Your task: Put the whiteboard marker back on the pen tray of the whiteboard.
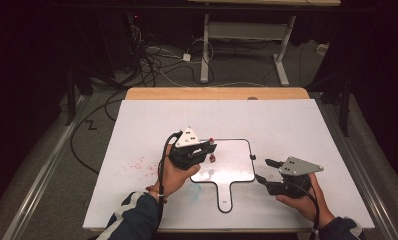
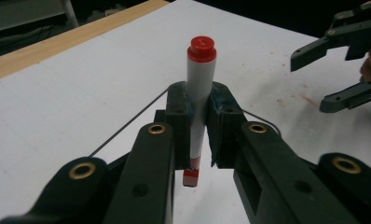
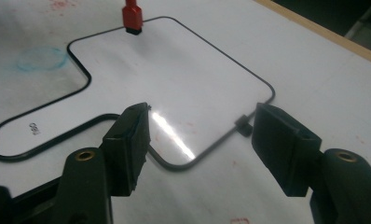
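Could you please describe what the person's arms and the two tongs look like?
Both tongs, left and right, are black, each topped by a grey three-cornered plate, with brass-coloured rivets at the joints. A black cable trails from each. The left sleeve is dark navy with pale stripes; the right sleeve is dark.

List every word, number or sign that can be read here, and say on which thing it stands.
No text can be read with certainty.
Small dark print on the handle of the whiteboard: too blurred to read.
Marker: no print on the side that shows.
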`<state>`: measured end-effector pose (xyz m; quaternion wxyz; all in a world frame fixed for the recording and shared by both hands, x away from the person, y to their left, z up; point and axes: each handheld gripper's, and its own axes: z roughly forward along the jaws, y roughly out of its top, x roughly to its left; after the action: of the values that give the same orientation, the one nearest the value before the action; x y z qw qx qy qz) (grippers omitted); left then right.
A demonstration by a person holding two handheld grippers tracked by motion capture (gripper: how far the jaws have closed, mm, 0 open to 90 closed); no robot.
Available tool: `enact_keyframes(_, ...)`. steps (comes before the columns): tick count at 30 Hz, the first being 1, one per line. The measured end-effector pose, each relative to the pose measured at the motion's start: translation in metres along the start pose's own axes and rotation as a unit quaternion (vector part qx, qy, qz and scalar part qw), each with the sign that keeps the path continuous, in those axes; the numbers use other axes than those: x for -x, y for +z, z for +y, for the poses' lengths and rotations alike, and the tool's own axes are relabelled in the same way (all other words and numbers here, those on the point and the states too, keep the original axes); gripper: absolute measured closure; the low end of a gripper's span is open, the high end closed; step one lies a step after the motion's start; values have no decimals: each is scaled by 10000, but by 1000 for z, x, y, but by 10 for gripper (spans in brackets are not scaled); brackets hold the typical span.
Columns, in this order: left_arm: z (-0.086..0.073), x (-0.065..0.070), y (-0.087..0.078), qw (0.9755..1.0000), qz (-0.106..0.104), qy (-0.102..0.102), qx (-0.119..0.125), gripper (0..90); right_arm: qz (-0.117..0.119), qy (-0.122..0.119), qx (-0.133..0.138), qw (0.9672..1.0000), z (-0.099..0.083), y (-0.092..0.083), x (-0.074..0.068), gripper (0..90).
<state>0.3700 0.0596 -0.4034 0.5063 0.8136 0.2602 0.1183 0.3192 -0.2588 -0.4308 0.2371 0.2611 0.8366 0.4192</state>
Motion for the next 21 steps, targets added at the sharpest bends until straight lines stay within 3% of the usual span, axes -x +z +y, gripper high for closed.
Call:
enact_keyframes(8,8,19,15,9992,-381,136,-60,787,420,-198,191,9987,20,12,-15,454)
enact_keyframes(12,13,28,21,9988,-459,157,32,787,522,-289,246,9979,26,20,-23,454)
enact_keyframes(21,14,40,35,9974,-699,175,-70,787,504,-355,318,9976,31,31,-29,507)
